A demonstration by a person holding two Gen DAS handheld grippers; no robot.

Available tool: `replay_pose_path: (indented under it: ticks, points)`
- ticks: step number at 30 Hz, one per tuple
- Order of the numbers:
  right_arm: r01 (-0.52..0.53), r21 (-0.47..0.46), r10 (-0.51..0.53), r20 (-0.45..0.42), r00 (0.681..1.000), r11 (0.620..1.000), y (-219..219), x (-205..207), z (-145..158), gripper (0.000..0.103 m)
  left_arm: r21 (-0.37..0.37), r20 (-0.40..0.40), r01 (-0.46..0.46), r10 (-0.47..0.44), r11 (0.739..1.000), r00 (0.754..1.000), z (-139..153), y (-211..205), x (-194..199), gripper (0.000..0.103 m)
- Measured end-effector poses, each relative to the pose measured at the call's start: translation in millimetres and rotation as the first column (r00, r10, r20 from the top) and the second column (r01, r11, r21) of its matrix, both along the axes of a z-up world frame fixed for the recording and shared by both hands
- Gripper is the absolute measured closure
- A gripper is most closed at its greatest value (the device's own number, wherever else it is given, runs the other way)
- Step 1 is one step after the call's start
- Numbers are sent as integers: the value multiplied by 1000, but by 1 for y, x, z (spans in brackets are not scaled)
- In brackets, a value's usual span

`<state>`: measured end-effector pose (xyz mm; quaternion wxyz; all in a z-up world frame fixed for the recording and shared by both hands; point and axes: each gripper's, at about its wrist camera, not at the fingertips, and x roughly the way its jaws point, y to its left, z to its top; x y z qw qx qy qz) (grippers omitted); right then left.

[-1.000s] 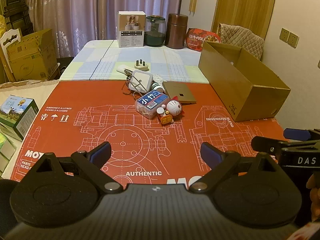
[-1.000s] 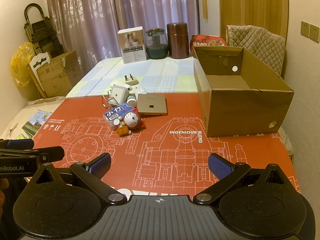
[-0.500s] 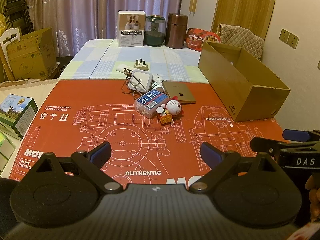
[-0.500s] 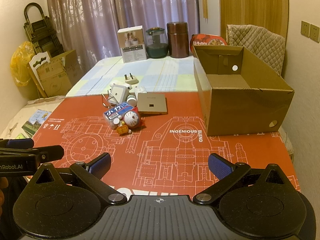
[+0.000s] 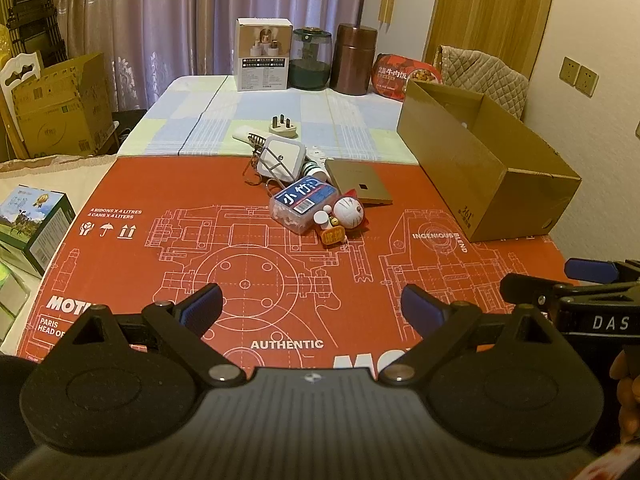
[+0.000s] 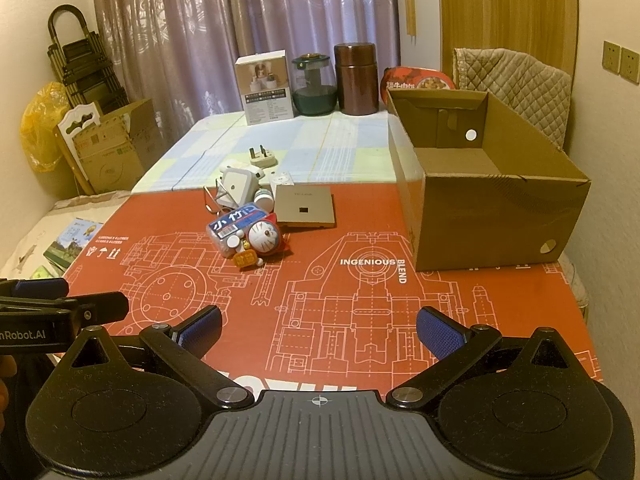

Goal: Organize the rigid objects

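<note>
Very little differs from a second ago: the left gripper point(image 5: 311, 308) and the right gripper point(image 6: 319, 328) sit low over the near edge of the red blueprint-printed mat point(image 5: 200, 248), side by side, and the views have only crept a touch. Both pairs of blue-padded fingers stand wide apart with nothing between them. That stillness suggests the sorting has not yet begun, or that the person is choosing a first target.

The things to sort are unmoved. Taking the open brown cardboard box point(image 6: 492, 200) as landmark, all lie in a tight cluster well to its left, out on the mat: a clear plastic case with a blue label point(image 5: 304, 202), touching a round white-and-red cat figurine point(image 5: 348, 214) with an orange tag point(image 5: 334, 236); behind them a white square charger point(image 5: 279, 159) tangled with a wire clip, a flat beige square device point(image 6: 305, 210) nearest the box, and a white three-pin plug point(image 5: 283, 127) farther back on the checked cloth.

The box looks empty, so everything probably remains to be carried.
</note>
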<state>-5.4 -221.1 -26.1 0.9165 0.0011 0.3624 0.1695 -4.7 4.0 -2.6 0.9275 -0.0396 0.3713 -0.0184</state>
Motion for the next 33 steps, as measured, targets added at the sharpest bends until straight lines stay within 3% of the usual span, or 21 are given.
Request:
replay_pose_path:
  ticks: [17,25,33]
  points:
    - [-53,14,53,9,999,999,12,17,-15,2,-2,-11,8,-8,1000,1000,-3,20,22,11]
    - [-129,16,128,41,991,992,28,44,-20,2,30,-2,30,-30,999,1000,-1,50,63,11]
    - [-228,-39,230,76,970,973,61,86,-41,3,94,-8,134,-134,987,991,-21,72,117,11]
